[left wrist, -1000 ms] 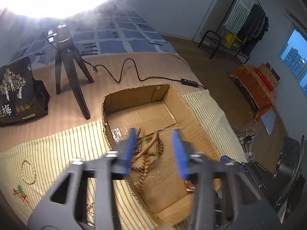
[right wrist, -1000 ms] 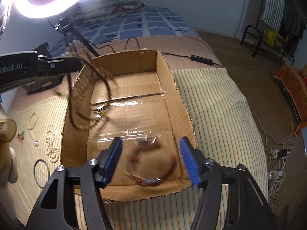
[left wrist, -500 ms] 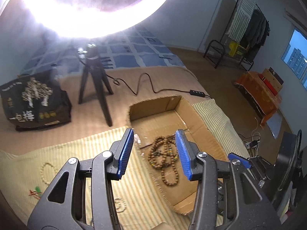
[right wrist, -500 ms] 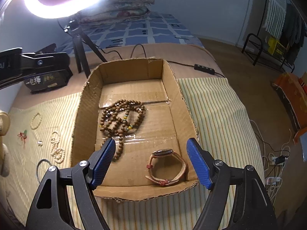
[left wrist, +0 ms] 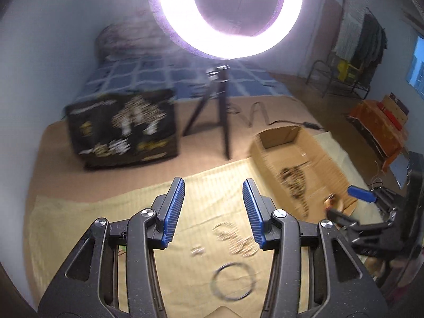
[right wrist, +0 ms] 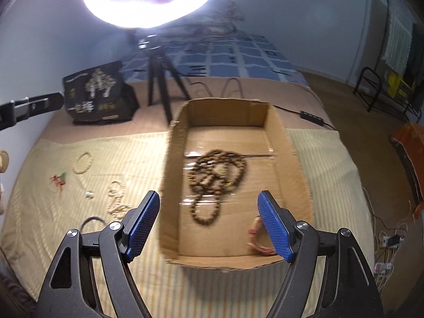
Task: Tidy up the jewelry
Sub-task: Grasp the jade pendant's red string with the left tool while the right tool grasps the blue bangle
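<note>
My left gripper [left wrist: 214, 212] stands open with nothing between its fingers, above the striped cloth [left wrist: 106, 212]. Under it lie a pale bead strand [left wrist: 235, 241], a dark ring [left wrist: 233, 281] and a small silvery piece [left wrist: 197, 250]. The cardboard box [left wrist: 267, 156] is off to its right, with brown beads [left wrist: 294, 182] inside. My right gripper [right wrist: 209, 222] is open over the near end of the box [right wrist: 169, 185]. In the box lie the brown bead necklace [right wrist: 217, 177] and a strap watch [right wrist: 255, 235], partly behind the right finger.
On the cloth left of the box lie a pale bracelet [right wrist: 83, 161], a red-green charm [right wrist: 58, 180], a bead strand [right wrist: 116, 201] and a dark ring [right wrist: 91, 221]. A ring light on a tripod [right wrist: 159, 84] and a black bag [right wrist: 98, 92] stand behind.
The brown beads dropped from my left gripper into the box, and that gripper swung left over the cloth. The watch settled in the box, and my right gripper drew back a little.
</note>
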Motion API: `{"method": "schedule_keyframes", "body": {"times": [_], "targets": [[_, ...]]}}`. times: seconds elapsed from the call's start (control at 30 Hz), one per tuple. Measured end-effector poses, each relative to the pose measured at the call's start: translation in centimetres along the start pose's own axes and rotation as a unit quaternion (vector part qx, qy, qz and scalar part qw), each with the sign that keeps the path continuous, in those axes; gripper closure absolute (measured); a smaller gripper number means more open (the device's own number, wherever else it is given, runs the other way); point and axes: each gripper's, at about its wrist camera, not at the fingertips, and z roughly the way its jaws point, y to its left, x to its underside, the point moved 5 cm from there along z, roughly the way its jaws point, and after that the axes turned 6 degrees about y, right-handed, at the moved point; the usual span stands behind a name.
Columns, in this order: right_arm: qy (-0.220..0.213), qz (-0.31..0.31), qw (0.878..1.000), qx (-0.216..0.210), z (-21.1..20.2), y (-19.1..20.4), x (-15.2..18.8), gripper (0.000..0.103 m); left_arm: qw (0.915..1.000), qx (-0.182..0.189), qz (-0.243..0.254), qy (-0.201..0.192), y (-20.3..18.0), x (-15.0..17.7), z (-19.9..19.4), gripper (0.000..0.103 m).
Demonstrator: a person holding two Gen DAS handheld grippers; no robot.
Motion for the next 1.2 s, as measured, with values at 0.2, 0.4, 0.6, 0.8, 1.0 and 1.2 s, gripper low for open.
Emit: {"method": "schedule_keyframes", "body": {"times": [0.2,0.4,0.6,0.8,1.0,1.2], "targets": [[0.015,-0.021,0.999,-0.032,0.5,3.5,1.0,0.027,0.9980,-0.035,-0.048,0.020,7.1,3.5,-0.8,0.057],[0.035,-0.064,0.996,-0.049,2.0,7.6,2.5,0.027,0.9940,-0.045,-0.082,0.057,11.4,7.0,0.7,0.056],[0.067,-0.086,0.991,-0.077,4.1,10.3,4.4,0.027,0.9881,-0.031,-0.111,0.101,13.5,9.3,3.6,0.056],[0.091,-0.098,0.988,-0.079,5.8,11.5,5.8,0.026,0.9833,-0.022,-0.129,0.126,14.3,10.3,6.0,0.056],[0.114,-0.126,0.981,-0.090,7.3,12.9,6.9,0.023,0.9795,-0.017,-0.134,0.149,14.4,11.2,8.1,0.056],[0.124,-0.124,0.978,-0.115,8.2,14.3,7.0,0.007,0.9795,-0.010,-0.129,0.155,14.2,11.3,8.9,0.056]]}}
